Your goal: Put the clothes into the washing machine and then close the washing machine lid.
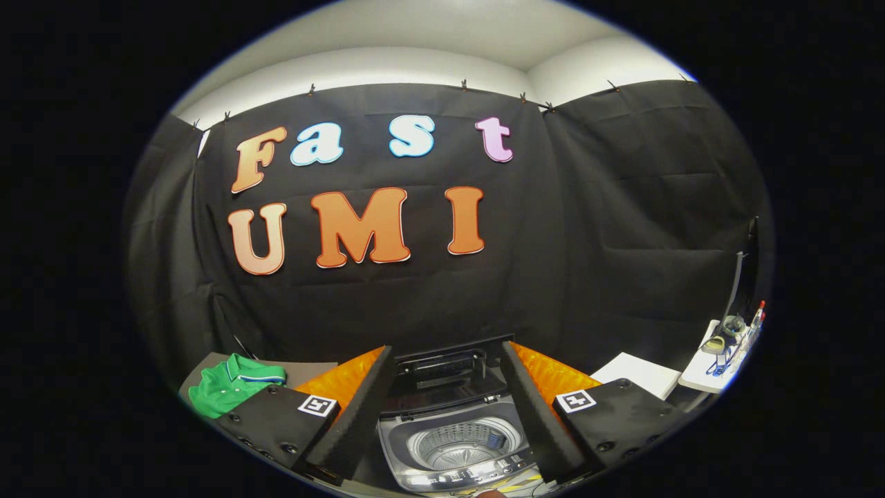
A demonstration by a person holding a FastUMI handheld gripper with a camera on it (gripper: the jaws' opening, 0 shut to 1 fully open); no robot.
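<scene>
top-loading washing machine (453, 443) sitting between the fingers and just ahead, lid (442, 370) flipped up at the back, drum (460, 446) bare. gripper (449, 415) spread wide, gripping nothing. green polo shirt (231, 386) lying flat off to the left, beyond the left finger. small clutter on a white shelf (719, 363) far right.

Light falls evenly from above, brightening the pale ceiling while the dark booth cloth soaks it up; focus is sharp, fisheye bending curves the edges, faint glare glints inside the washing machine (460, 443) drum
</scene>
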